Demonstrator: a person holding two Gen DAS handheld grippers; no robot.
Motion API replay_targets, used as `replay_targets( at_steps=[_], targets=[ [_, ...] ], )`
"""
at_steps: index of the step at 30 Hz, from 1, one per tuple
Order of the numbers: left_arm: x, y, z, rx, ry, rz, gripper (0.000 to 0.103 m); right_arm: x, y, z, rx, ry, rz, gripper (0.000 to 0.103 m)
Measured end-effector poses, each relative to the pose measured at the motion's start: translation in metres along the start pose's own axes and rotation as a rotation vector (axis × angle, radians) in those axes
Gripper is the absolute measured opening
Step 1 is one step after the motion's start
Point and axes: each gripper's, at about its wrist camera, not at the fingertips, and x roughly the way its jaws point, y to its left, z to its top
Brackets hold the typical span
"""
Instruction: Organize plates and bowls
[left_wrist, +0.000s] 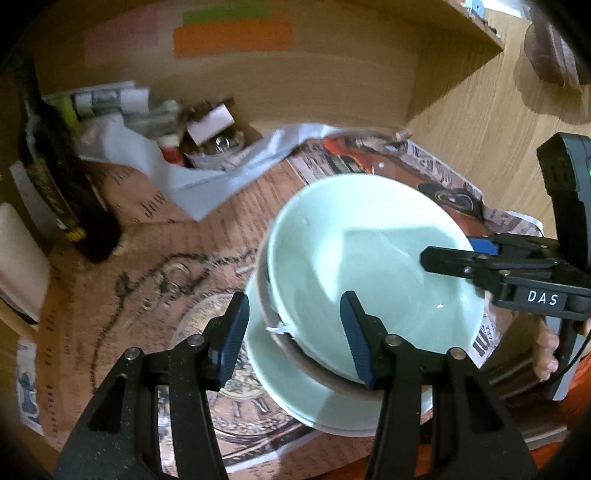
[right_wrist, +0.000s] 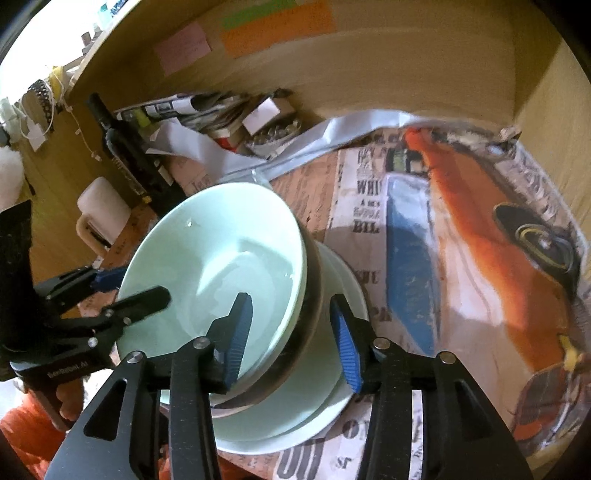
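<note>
I have the pale green bowl (left_wrist: 373, 266) stacked on the plate (left_wrist: 280, 376) mid-bench; my left claw (left_wrist: 295, 332) and right claw (right_wrist: 291, 339) straddle its rim, neither gripping. Sorting nearly done.

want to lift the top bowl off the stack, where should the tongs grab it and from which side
Grip the pale green bowl by its thin rim, one finger inside and one outside the wall. Its rim flares out above the brown band, and it sits tilted in the stack. Come from the near side, where each set of tongs already straddles the rim.
</note>
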Motion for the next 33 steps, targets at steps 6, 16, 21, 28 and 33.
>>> replay_targets(
  at_steps=[6,16,21,28,33],
  targets=[
    [-0.040,0.005,0.007,-0.028,-0.135,0.017,0.052,-0.040,0.009,0.003,-0.034,-0.147,-0.025,0.046],
    [-0.118,-0.013,0.002,-0.018,-0.426,0.072,0.081,-0.114,0.037,-0.006,-0.085,-0.430,-0.030,0.067],
    [-0.139,-0.021,-0.005,-0.018,-0.508,0.090,0.093,-0.137,0.051,-0.018,-0.117,-0.523,-0.034,0.080],
    [-0.154,-0.030,-0.015,-0.003,-0.573,0.124,0.100,-0.144,0.063,-0.027,-0.131,-0.563,-0.028,0.097],
    [-0.159,-0.031,-0.019,-0.009,-0.591,0.117,0.101,-0.147,0.065,-0.032,-0.135,-0.582,-0.036,0.101]
  ],
)
